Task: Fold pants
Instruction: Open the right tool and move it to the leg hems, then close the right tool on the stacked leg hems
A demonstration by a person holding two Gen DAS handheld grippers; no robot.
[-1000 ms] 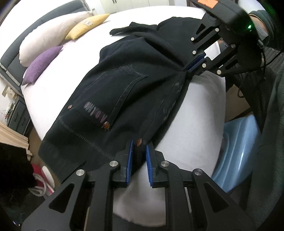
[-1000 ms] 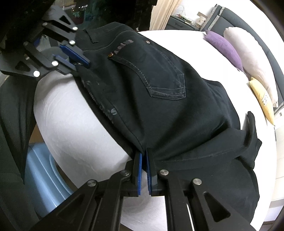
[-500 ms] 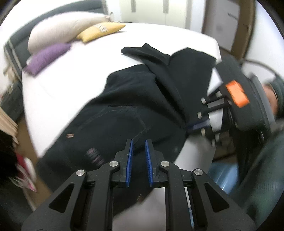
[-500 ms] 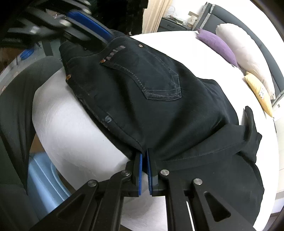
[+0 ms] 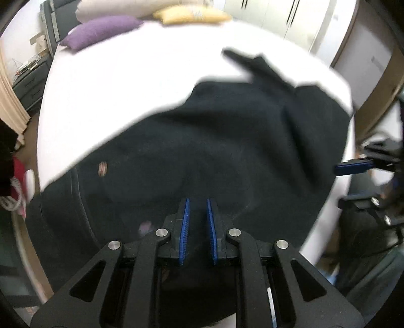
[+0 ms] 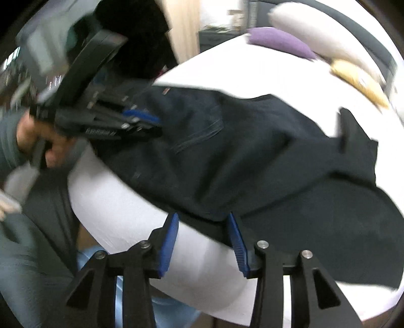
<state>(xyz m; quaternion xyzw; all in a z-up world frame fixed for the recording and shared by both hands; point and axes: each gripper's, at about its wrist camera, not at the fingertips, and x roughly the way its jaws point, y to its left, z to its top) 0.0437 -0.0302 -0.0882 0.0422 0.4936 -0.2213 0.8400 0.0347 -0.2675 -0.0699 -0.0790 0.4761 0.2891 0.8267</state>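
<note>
Dark navy jeans (image 5: 214, 151) lie across the near corner of a white bed (image 5: 126, 83), legs trailing toward the far right. My left gripper (image 5: 198, 204) is shut on the waist end of the jeans, blue pads close together with fabric between them. In the right wrist view the jeans (image 6: 252, 156) show a back pocket, and my left gripper (image 6: 141, 118) is at their upper left end. My right gripper (image 6: 203, 219) is open, its blue pads wide apart at the jeans' near edge, holding nothing. Both views are blurred.
Purple (image 5: 101, 30), yellow (image 5: 192, 15) and white pillows lie at the head of the bed. A pale blue bin (image 6: 131, 297) stands on the floor by the bed's near corner. A dark nightstand (image 5: 27, 83) is at the far left.
My right gripper has opened and let go of the jeans' edge. My left gripper has swung the waist end up and over toward the bed's middle.
</note>
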